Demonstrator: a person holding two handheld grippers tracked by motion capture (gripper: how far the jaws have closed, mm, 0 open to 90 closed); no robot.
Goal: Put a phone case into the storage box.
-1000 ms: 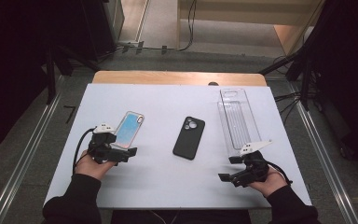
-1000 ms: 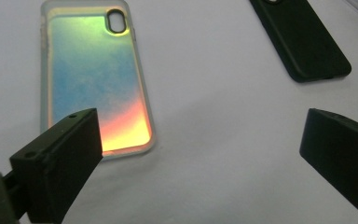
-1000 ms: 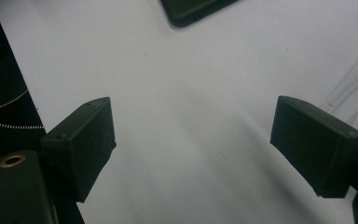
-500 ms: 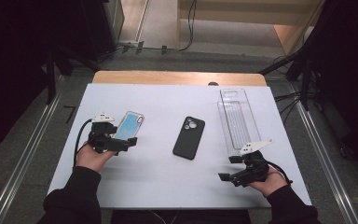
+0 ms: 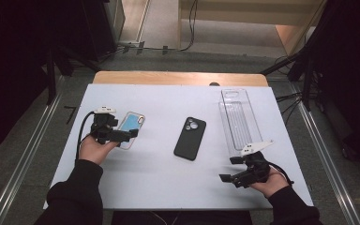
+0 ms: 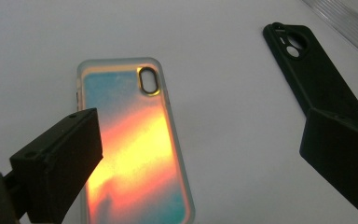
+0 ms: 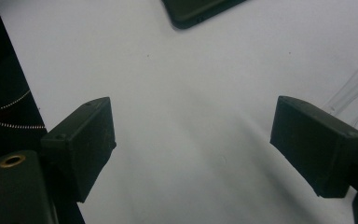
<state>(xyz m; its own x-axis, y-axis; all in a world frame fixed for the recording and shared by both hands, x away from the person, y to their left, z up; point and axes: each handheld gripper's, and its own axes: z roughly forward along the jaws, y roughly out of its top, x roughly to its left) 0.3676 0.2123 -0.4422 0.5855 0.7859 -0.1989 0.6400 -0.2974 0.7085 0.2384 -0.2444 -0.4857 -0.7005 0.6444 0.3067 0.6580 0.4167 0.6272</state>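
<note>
A person sits at the white table (image 5: 168,178) with a two-jaw gripper in each hand. The left gripper (image 5: 124,135) hovers at the near end of an iridescent phone case (image 5: 132,127), which lies flat on the left part of the table with its back up. In the left gripper view the case (image 6: 135,140) shows a clear rim, a teal and orange sheen and an oval camera cutout at its far end. The 2 black jaws stand wide apart there, 1 over the case's near left edge and the other well off to the right above bare table, so the left gripper is open and the case lies free between the jaws, with no pad pressing on it.

A black phone case (image 5: 190,138) lies flat near the middle of the table, camera opening toward the far side, well apart from the iridescent one. Its upper part shows at the top right of the left gripper view (image 6: 307,65).

To the right lies a long clear plastic tray (image 5: 238,119), ridged inside, running away from the person.

The right gripper (image 5: 232,169) rests low in the right hand near the table's front right corner, just before the tray's near end. Its jaws stand wide open over bare table, holding nothing.
</note>
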